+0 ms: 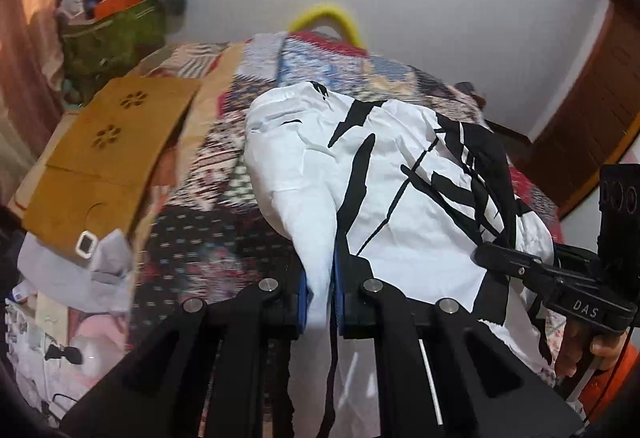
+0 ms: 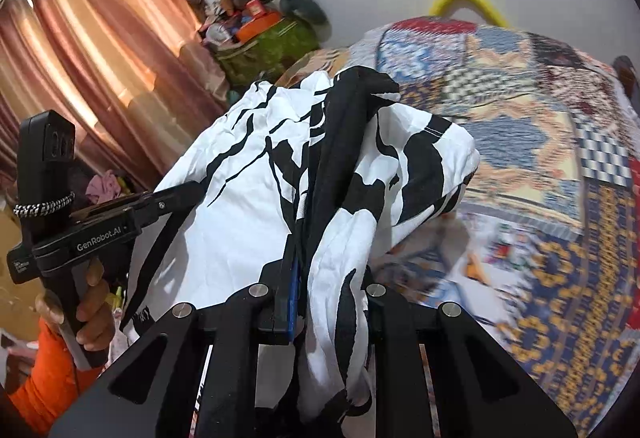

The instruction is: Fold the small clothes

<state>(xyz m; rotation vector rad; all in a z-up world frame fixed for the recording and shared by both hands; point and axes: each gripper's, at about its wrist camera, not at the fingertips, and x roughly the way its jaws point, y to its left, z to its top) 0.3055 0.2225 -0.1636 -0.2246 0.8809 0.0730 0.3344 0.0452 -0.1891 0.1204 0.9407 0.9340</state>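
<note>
A: Entry, largest first. Patchwork quilt (image 1: pixel 224 174) covers the bed, patterned in red, blue and yellow; blurred in both views. Pink curtain (image 2: pixel 92 50) hangs at far left in the right wrist view.

B: The task item?

A: White garment with black streaks (image 1: pixel 400 182), lifted off the quilt and slung between the two tools. From the left wrist its long axis runs from the near edge away toward the far wall; the far end is a rounded white fold, the near end drops into the pads. Whether its far part touches the quilt, cannot tell.

B: Left gripper (image 1: pixel 320 298)?

A: Blue pads drawn nearly together, a narrow strip of white cloth pinched between them. The right wrist view shows its tip buried in the cloth's left edge.

B: Right gripper (image 2: pixel 296 290)?

A: Pads pressed close on a bunched black-and-white fold; a black band of the garment runs up and away from the pads. In the left wrist view it grips the cloth's right edge.

B: Smaller items?

A: Tan perforated board (image 1: pixel 116 154) left of the quilt; green bag (image 1: pixel 112 38) stuffed with things at far left; yellow hoop (image 1: pixel 328 18) beyond the bed's far end.
</note>
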